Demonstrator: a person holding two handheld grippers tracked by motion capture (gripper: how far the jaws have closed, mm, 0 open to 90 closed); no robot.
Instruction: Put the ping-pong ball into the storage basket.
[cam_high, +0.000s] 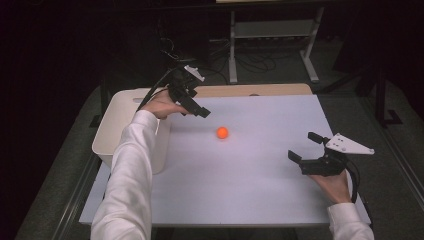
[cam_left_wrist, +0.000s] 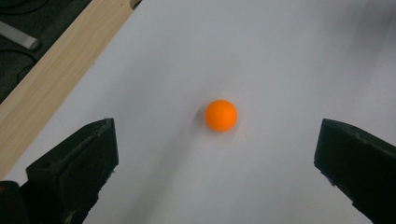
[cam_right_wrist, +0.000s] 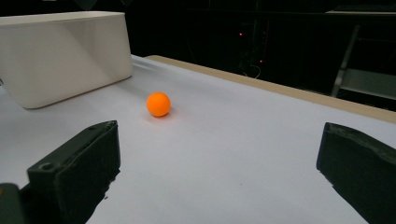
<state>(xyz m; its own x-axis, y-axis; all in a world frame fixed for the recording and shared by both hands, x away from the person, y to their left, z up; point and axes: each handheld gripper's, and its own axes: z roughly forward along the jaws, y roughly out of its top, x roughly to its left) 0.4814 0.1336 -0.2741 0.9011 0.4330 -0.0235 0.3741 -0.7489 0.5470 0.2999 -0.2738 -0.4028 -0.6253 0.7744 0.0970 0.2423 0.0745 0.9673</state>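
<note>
1. White bin (cam_high: 112, 131): the sleeve (cam_high: 131, 170) hides its near right wall at 6 o'clock.
2. Left gripper (cam_left_wrist: 215, 154): both jaws run off the bottom edge.
3. Right gripper (cam_right_wrist: 219, 158): the jaw at 4 o'clock is cut by the right edge.

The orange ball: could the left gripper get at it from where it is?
Probably yes. The left gripper hangs open just beside the orange ball, which lies alone on the white table, and nothing stands between them.
</note>
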